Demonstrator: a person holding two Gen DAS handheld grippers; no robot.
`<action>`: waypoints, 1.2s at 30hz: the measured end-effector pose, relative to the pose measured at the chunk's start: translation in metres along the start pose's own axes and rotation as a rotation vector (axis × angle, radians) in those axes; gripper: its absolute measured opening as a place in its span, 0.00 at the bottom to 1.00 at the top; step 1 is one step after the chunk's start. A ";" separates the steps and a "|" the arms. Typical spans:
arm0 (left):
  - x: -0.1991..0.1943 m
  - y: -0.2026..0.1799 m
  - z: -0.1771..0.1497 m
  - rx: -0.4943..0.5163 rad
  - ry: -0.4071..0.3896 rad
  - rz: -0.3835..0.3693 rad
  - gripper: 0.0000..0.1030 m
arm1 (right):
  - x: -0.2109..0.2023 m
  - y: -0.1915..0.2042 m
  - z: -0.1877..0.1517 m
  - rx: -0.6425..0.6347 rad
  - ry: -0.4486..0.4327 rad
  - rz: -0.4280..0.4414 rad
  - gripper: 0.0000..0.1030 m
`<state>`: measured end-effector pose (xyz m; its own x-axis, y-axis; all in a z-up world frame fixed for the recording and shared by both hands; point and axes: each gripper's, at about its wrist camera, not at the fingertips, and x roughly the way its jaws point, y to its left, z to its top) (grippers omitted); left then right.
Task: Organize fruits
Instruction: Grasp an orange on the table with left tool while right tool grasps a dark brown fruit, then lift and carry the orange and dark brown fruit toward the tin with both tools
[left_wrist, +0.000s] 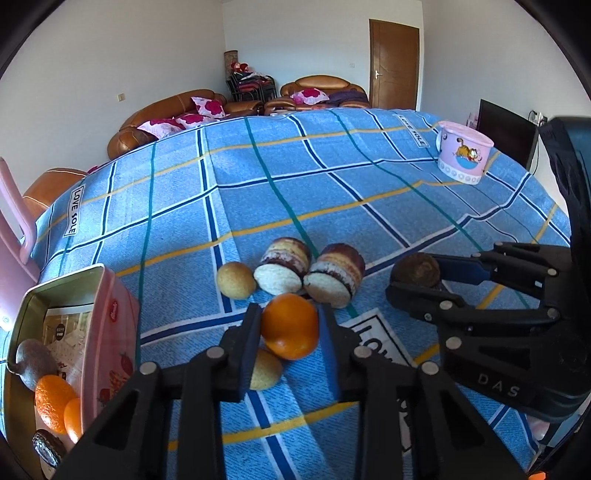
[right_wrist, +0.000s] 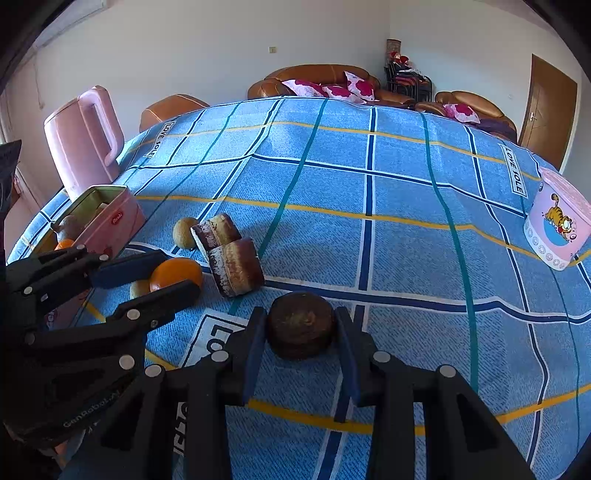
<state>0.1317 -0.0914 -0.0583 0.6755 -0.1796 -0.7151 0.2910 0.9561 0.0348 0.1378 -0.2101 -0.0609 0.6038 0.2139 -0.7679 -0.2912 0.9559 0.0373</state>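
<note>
Left gripper (left_wrist: 290, 325) clamped on the orange (left_wrist: 290, 325), right gripper (right_wrist: 300, 334) clamped on the dark brown fruit (right_wrist: 300, 325), both low over the blue cloth (right_wrist: 406, 229); lift straight, clear the cakes (left_wrist: 308, 271), then carry left to the pink tin (left_wrist: 107, 325).

Both hand-held grippers low and level, side by side

Left hand-held gripper (left_wrist: 290, 328) has its fingers closed against an orange (left_wrist: 290, 325); right hand-held gripper (right_wrist: 300, 334) has its fingers pressed on a dark brown fruit (right_wrist: 300, 325).
</note>
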 end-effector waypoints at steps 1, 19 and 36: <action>-0.001 0.002 0.000 -0.012 -0.008 -0.005 0.31 | -0.002 0.000 0.000 0.002 -0.009 0.003 0.38; -0.038 0.037 -0.008 -0.185 -0.208 0.004 0.31 | -0.024 -0.006 0.000 0.027 -0.135 0.024 0.38; -0.057 0.035 -0.013 -0.178 -0.302 0.053 0.31 | -0.042 -0.004 -0.004 0.015 -0.235 0.004 0.38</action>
<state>0.0944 -0.0448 -0.0261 0.8640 -0.1632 -0.4763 0.1450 0.9866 -0.0750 0.1105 -0.2236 -0.0314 0.7595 0.2571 -0.5975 -0.2840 0.9575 0.0510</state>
